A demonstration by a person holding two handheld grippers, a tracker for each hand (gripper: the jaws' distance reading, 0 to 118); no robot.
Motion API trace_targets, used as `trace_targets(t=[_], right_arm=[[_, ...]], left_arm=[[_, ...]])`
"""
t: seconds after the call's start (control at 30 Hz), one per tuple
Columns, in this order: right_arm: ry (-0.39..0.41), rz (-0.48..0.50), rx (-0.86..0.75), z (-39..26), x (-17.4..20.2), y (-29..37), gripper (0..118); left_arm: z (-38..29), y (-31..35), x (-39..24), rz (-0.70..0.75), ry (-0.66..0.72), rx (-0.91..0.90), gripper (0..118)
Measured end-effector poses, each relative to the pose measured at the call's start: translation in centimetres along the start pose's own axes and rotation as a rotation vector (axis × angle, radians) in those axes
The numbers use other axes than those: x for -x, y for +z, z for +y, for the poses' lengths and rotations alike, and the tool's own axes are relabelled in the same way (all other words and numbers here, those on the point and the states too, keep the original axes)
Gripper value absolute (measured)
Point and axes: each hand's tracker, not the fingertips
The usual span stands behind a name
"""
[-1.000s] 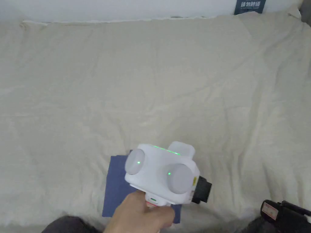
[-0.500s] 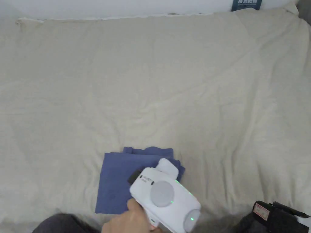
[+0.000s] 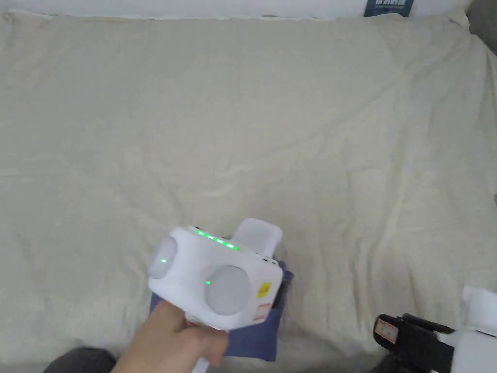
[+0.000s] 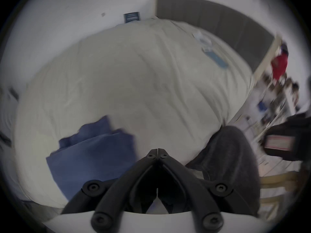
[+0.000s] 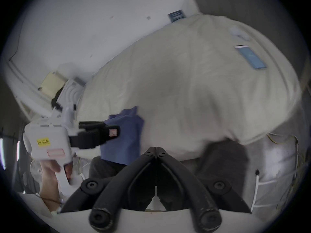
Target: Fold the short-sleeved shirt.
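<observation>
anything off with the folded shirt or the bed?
Mostly tidy. The blue shirt lies folded at the near edge of the bed; its far edge is uneven, with layers poking past the fold. A phone lies on the bed's far side.

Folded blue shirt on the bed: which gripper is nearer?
Left. The left gripper hangs just above the folded blue shirt, jaws closed and empty. The right gripper sits off to its right, past the bed edge.

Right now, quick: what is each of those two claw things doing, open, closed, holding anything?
Left gripper: fingers closed, nothing between them; the folded blue shirt lies apart on the bed.
Right gripper: fingers closed, holding nothing.
</observation>
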Motion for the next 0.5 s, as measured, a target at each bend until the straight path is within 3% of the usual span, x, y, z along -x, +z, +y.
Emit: trace_targets(t=[0.17,0.3,0.37,0.5], right_arm=[[0.062,0.283,0.103,1.4,4.5,-8.8,0],[0.026,0.408,0.219,0.9,4.3,-16.8,0],[-0.048,0.498,0.286,0.0,2.6,-20.1,0],[-0.322,0.682,0.336,-1.6,-1.9,-23.3,0]], left_arm=[[-3.2,4.0,11.4,0.069,0.223,-0.043,0],[-5.9,4.5,16.9,-0.005,0.395,-0.073,0],[-7.1,3.9,17.9,-0.044,0.435,-0.045,0],[-8.4,2.6,19.0,-0.108,0.435,-0.007,0]])
